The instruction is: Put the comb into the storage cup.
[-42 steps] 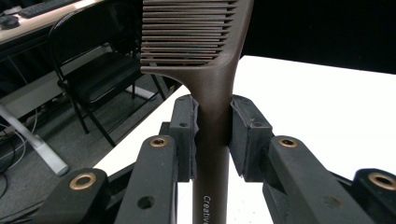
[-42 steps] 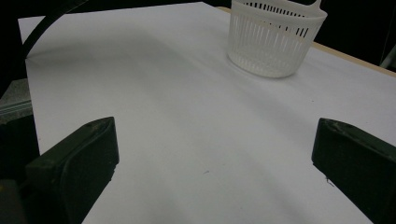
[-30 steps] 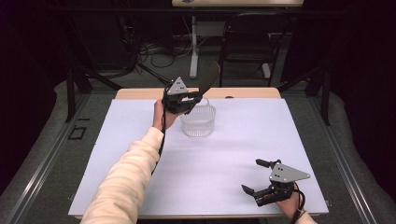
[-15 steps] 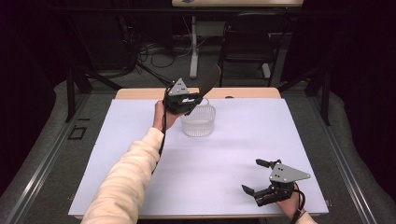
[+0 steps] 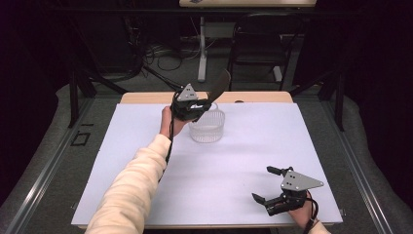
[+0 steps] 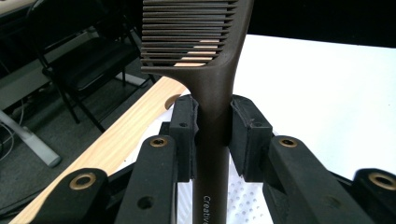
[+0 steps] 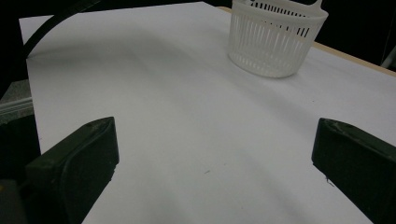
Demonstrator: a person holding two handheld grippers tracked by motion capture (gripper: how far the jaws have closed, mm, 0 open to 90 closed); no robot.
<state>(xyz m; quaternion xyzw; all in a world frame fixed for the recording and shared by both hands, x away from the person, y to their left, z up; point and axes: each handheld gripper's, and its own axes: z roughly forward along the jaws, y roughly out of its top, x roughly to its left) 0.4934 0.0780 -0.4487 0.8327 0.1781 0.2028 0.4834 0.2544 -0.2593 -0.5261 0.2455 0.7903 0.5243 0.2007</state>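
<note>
— Where's your comb (image 6: 212, 70)?
— Your left gripper (image 5: 194, 104) has it clamped by the handle, teeth up, over the near rim of the white basket (image 5: 208, 127) at the far edge.
— And your right gripper (image 5: 273, 187)?
— Jaws wide apart, nothing between them — low over the white table (image 5: 234, 170).

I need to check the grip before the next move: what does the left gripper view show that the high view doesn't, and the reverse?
Left gripper view: the comb's fine teeth, lettering on its handle, and both pads pressed on that handle. High view: the right tool open near the table's front edge, and the left tool above the white basket. Both: comb, basket, white table.
</note>
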